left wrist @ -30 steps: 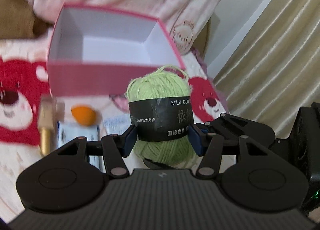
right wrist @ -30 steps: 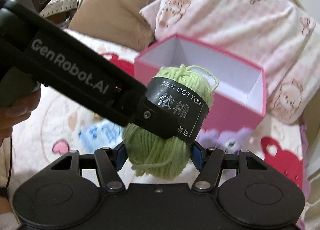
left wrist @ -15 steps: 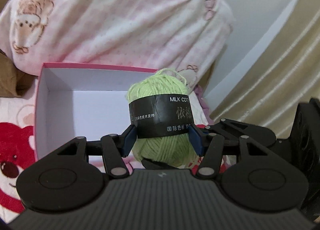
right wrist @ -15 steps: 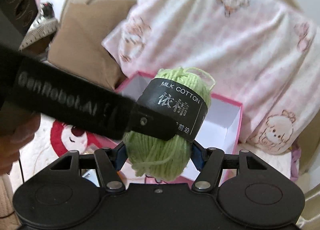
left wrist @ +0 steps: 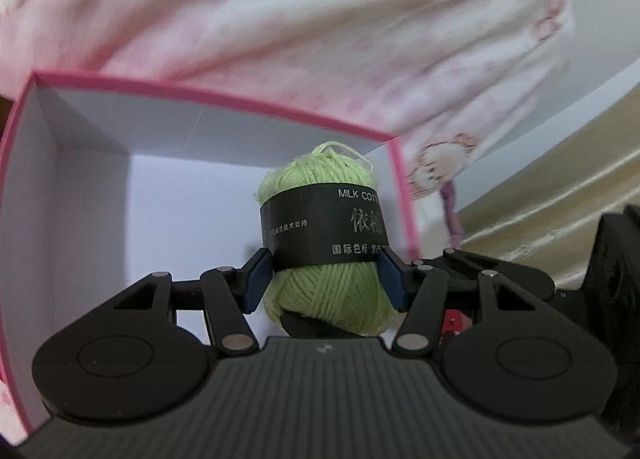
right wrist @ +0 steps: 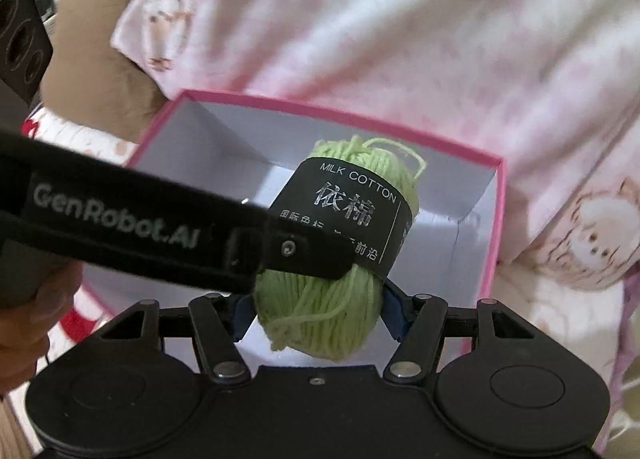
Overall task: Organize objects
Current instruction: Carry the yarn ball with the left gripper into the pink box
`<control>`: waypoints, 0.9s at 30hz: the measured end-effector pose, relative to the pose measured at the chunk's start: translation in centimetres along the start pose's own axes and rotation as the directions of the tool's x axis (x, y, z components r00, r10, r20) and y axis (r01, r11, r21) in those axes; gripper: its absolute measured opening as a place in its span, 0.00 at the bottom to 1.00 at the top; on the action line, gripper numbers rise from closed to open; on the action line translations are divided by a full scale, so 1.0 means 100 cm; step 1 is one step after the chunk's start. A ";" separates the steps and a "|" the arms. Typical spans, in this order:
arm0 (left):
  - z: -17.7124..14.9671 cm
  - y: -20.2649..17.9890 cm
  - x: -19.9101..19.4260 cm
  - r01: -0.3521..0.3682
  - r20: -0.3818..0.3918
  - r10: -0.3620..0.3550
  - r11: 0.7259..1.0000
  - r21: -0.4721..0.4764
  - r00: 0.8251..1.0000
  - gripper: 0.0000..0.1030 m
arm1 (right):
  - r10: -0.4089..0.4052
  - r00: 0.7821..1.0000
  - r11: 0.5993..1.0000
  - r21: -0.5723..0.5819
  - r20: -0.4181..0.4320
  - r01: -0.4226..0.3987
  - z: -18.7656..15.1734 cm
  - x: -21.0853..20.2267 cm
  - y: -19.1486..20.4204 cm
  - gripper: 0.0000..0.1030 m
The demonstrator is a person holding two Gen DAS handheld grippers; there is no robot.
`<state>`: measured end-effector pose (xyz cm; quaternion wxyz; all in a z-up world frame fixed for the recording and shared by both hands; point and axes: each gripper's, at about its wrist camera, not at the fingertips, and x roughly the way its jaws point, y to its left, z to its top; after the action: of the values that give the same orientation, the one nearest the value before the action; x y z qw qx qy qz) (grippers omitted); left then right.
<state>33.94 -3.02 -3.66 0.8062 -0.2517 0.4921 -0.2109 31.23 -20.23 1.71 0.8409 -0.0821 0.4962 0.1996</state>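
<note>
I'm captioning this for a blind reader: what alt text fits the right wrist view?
Two grippers clamp one ball of green yarn over an open pink box: the right gripper from below, the left gripper from the left. A pink blanket lies behind.

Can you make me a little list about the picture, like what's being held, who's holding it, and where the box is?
thing held: green yarn ball with a black label
left gripper: fingers pressed on both sides of the yarn
right gripper: fingers pressed on the yarn too
box: pink box, open, white inside, nothing seen in it
yarn's place: in the air over the box
behind the box: pink and white bear blanket
hand: part of a hand at the left edge
</note>
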 end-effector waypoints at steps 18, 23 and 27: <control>-0.002 0.011 0.058 -0.029 -0.064 0.027 0.999 -0.036 0.998 0.39 | -0.116 0.993 0.986 -0.121 0.000 0.115 -0.023 0.011 0.027 0.49; -0.005 0.010 0.060 0.026 -0.060 -0.030 0.997 -0.066 0.998 0.37 | -0.153 0.988 0.981 -0.121 0.004 0.152 -0.030 0.021 0.022 0.29; -0.005 0.014 0.047 0.035 -0.041 -0.038 0.996 -0.081 0.998 0.38 | -0.142 0.988 0.988 -0.055 0.058 0.145 -0.032 0.023 0.012 0.26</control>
<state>35.66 -4.78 -7.92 0.7809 -0.2885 0.5124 -0.2110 29.17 -19.64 -1.74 0.8634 -0.1369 0.4600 0.1553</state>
